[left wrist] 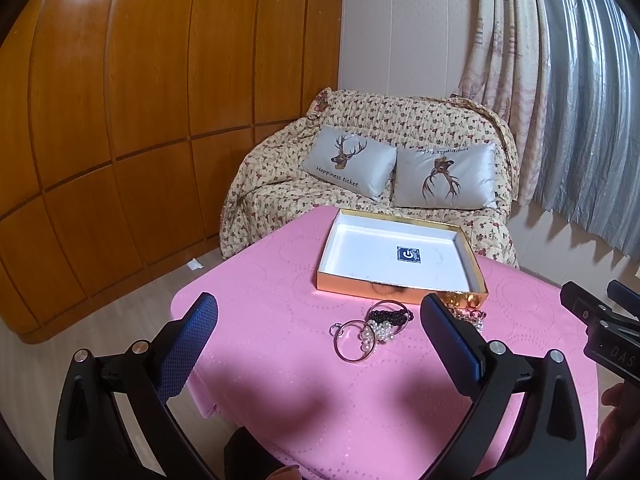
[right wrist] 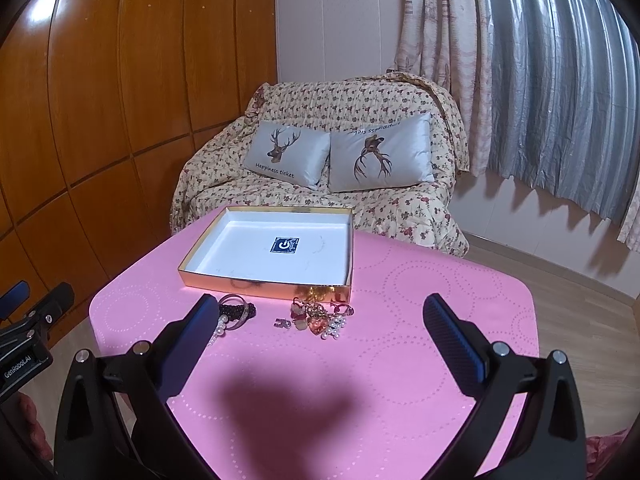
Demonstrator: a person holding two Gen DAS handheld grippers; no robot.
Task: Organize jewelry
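Note:
A shallow gold box (left wrist: 400, 286) with a white inside and a blue sticker lies on the pink tablecloth; it also shows in the right wrist view (right wrist: 264, 282). In front of it lie a metal bangle (left wrist: 354, 342), a black bead bracelet (left wrist: 390, 315) and pearl pieces (left wrist: 378, 332). A cluster of gold, amber and pearl jewelry (right wrist: 320, 318) lies to their right, with a small silver clasp (right wrist: 281, 323) beside it. My left gripper (left wrist: 318, 344) is open and empty above the table, short of the bangle. My right gripper (right wrist: 320, 340) is open and empty, short of the cluster.
The pink table (right wrist: 400, 360) has rounded edges. Behind it stands a floral-covered sofa (left wrist: 280, 184) with two deer cushions. Wooden wall panels (left wrist: 120, 120) are at the left, curtains (right wrist: 540, 80) at the right. Each gripper shows at the edge of the other's view.

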